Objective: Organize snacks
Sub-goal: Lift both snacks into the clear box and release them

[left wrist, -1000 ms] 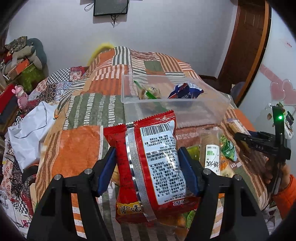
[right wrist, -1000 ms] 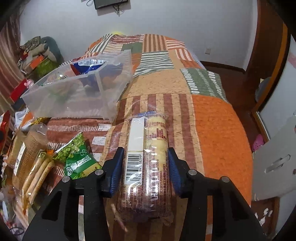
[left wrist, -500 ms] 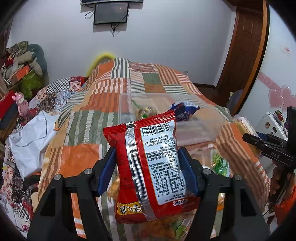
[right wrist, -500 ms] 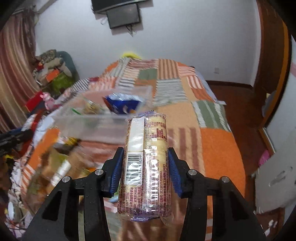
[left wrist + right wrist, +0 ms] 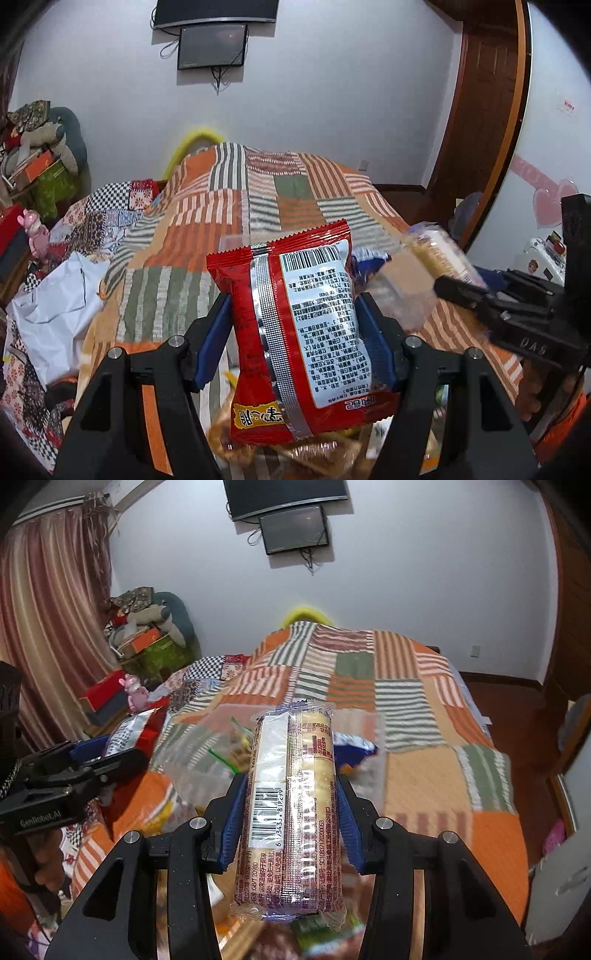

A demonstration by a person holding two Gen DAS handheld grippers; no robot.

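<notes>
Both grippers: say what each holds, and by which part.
Left gripper clamps the red snack bag across its middle; right gripper clamps the biscuit pack at mid-length.

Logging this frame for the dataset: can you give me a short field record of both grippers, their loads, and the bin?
left gripper: shut on red snack bag, held upright, barcode side to camera
right gripper: shut on biscuit pack, clear wrap, lengthwise between fingers
clear bin: on patchwork bedspread, ahead of both grippers, blurred
bin contents: blue packet; rest unclear
</notes>
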